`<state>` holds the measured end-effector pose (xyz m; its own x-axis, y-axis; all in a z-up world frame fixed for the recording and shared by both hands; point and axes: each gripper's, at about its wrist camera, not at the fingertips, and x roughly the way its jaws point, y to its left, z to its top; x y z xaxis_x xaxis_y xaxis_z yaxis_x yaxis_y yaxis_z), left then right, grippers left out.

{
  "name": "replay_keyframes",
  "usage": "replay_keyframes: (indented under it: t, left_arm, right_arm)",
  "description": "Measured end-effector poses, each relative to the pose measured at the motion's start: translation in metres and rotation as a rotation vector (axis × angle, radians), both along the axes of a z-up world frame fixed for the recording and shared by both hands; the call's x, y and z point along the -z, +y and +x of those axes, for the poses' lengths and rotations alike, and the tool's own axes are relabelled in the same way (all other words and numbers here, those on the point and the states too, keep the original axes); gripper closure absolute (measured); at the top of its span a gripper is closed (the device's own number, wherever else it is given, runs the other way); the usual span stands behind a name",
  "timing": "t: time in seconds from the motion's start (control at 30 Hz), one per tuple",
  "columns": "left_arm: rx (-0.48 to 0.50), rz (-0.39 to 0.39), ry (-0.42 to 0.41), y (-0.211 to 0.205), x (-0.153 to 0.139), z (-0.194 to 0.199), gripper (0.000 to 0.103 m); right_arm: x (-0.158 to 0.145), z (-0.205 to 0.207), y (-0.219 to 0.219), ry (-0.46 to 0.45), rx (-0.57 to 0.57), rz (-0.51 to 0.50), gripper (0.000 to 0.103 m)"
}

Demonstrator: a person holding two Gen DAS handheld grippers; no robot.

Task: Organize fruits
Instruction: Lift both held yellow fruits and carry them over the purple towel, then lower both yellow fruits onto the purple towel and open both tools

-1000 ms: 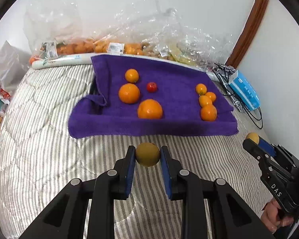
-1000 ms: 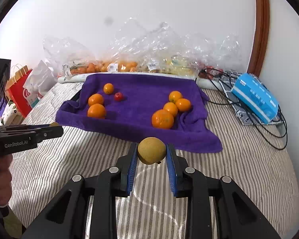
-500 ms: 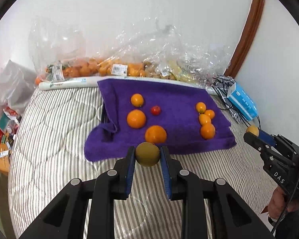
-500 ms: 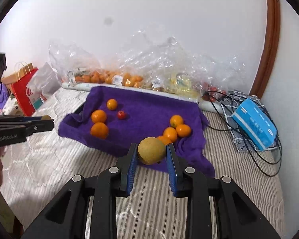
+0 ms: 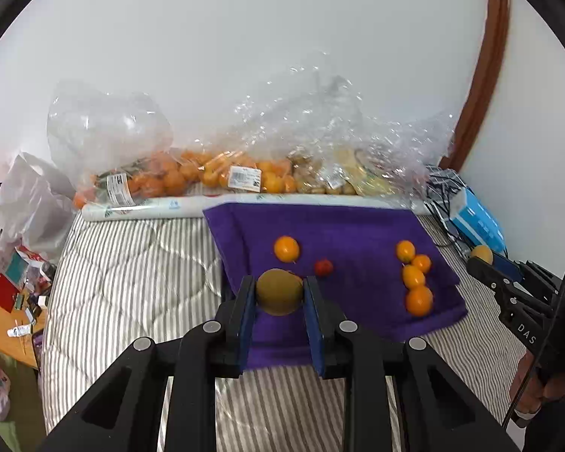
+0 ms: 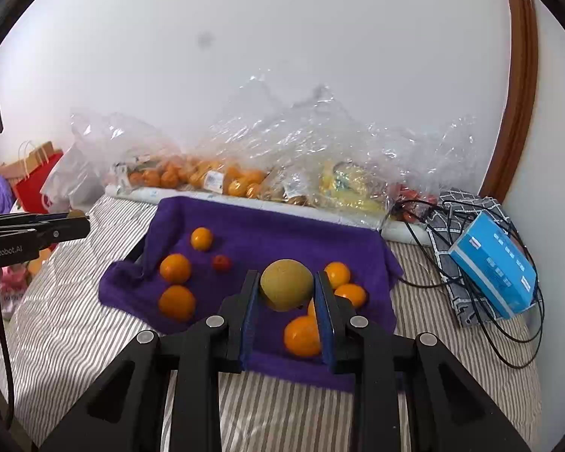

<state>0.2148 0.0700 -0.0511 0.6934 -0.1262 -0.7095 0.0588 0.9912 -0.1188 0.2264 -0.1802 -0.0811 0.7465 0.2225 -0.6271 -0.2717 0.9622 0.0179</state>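
Note:
My left gripper (image 5: 278, 293) is shut on a round brownish-green fruit (image 5: 278, 290), held in the air above the near edge of the purple towel (image 5: 358, 233). My right gripper (image 6: 287, 292) is shut on a similar yellow-green fruit (image 6: 287, 283) above the towel's (image 6: 267, 237) near right part. On the towel lie several oranges (image 6: 175, 268), a small red fruit (image 6: 221, 263) and a cluster of small oranges (image 5: 414, 275) at its right. The right gripper also shows at the right edge of the left wrist view, fruit (image 5: 481, 253) in its tips.
Clear plastic bags of oranges (image 5: 177, 177) and other fruit (image 6: 342, 184) line the wall behind the towel. A white roll (image 5: 147, 209) lies along them. A blue box (image 6: 493, 267) with black cables (image 6: 516, 339) sits at the right. Paper bags (image 5: 3, 248) stand left of the striped mattress (image 5: 124, 286).
Both grippers rose and pulled back with their fruits; the towel now looks smaller and lower, and more of the wall shows. Each grip is unchanged.

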Motion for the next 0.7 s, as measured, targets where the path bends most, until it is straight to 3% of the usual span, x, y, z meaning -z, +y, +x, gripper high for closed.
replay_keyframes:
  t: [0.43, 0.7]
  left_arm:
    - [-0.029, -0.034, 0.017, 0.019, 0.013, 0.049, 0.079]
    - [-0.018, -0.101, 0.06, 0.024, 0.028, 0.068, 0.079]
  right_arm:
    - [0.005, 0.047, -0.009, -0.023, 0.03, 0.037, 0.075]
    - [0.033, 0.069, -0.001, 0.027, -0.005, 0.045, 0.075]
